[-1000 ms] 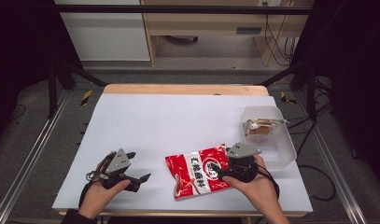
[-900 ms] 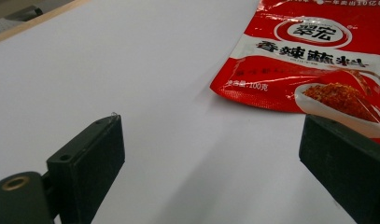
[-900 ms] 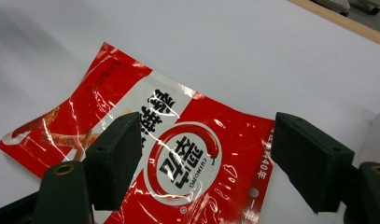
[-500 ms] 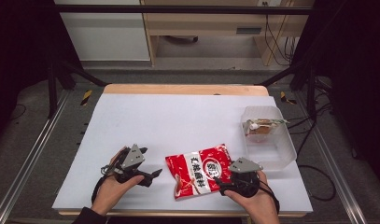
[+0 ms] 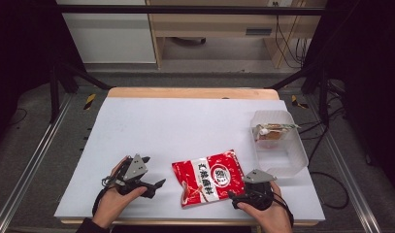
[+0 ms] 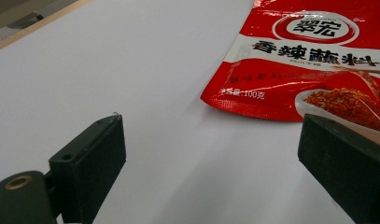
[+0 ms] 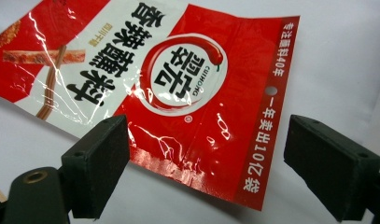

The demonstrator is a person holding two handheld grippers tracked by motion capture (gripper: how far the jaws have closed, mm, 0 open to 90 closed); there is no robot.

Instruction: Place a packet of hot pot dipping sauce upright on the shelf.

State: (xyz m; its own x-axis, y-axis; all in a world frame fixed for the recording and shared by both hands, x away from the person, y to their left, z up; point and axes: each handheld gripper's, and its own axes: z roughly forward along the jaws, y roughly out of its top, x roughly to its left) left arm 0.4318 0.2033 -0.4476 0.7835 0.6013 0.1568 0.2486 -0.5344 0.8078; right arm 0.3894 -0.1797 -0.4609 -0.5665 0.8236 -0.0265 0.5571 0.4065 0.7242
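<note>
Item: red seasoning sachet (image 5: 209,177), lying flat on the white desk (image 5: 185,126) near its front edge, between the two grippers

Step in hand: release; right gripper (image 5: 239,193) at the sachet's near right corner, its jaws having just been opening, now wide apart, foil edge showing between them but unclamped

Left gripper (image 5: 151,174): beside the sachet's left edge, apart from it, jaws spread with nothing between

Pose: both hands low over the desk at its front edge, left hand (image 5: 115,201) palm under its gripper and aimed rightward at the sachet, right hand (image 5: 265,213) aimed leftward at it

Next move, as judged: a fresh grip on a sachet edge, or withdrawal

Also present: clear plastic container (image 5: 280,143) at right, wrapped snack inside
</note>
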